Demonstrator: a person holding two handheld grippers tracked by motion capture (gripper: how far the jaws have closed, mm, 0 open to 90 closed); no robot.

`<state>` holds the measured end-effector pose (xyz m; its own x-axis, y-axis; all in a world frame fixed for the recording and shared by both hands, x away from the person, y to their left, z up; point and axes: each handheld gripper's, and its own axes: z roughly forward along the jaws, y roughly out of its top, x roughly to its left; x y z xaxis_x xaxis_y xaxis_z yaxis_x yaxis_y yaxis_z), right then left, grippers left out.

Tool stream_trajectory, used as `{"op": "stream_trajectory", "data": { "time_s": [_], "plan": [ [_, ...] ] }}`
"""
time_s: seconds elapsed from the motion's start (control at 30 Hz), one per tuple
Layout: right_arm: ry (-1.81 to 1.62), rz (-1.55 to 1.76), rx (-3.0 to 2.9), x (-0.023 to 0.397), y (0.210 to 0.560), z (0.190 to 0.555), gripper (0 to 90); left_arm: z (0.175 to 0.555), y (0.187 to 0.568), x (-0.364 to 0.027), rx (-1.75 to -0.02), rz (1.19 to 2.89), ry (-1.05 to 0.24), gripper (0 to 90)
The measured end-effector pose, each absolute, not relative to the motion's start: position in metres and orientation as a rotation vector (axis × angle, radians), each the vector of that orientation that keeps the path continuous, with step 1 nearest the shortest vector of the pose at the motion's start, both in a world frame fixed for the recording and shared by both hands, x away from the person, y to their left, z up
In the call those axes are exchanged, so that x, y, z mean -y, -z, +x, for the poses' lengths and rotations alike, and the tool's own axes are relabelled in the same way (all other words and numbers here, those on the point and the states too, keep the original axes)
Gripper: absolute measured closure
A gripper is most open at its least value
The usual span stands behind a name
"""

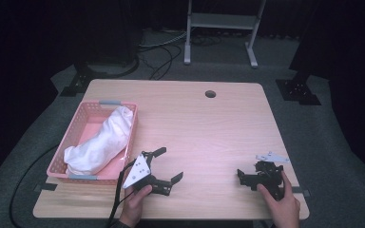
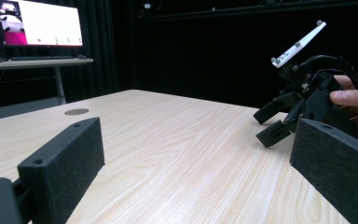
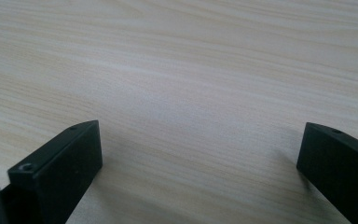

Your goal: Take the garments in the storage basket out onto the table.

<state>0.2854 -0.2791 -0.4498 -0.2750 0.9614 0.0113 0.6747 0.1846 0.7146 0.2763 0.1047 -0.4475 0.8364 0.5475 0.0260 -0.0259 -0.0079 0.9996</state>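
Observation:
My left gripper rests on the wooden table near its front edge, just right of the pink basket. Its jaws stand wide open and point right, with nothing between them. In the left gripper view the left gripper frames bare tabletop, and the right gripper shows farther off with a hand on it. My right gripper sits at the front right, tilted down toward the table. In the right gripper view the right gripper is open over bare wood.
A white cloth lies bundled in the pink basket at the table's left. A round cable hole sits near the far edge. A white stand is on the floor beyond the table. A lit monitor stands on a side desk.

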Motion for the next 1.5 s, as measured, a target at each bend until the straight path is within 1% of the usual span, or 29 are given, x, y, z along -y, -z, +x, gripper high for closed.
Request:
{"op": "stream_trajectory", "data": {
  "time_s": [0.4, 0.53, 0.93, 1.1, 1.5],
  "plan": [
    [-0.861, 1.533, -2.022, 0.279, 0.45, 0.286, 0.0, 0.277, 0.447, -0.105, -0.432, 1.525, -0.475, 2.8],
    [-0.861, 1.533, -2.022, 0.279, 0.45, 0.286, 0.0, 0.276, 0.447, -0.104, -0.441, 1.524, -0.453, 2.8],
    [-0.861, 1.534, -2.022, 0.279, 0.45, 0.286, 0.0, 0.275, 0.433, -0.107, -0.45, 1.517, -0.457, 2.8],
    [-0.861, 1.533, -2.022, 0.279, 0.45, 0.286, 0.0, 0.273, 0.424, -0.107, -0.457, 1.507, -0.44, 2.8],
    [-0.861, 1.533, -2.022, 0.279, 0.45, 0.286, 0.0, 0.274, 0.419, -0.107, -0.467, 1.509, -0.421, 2.8]
  ]
}}
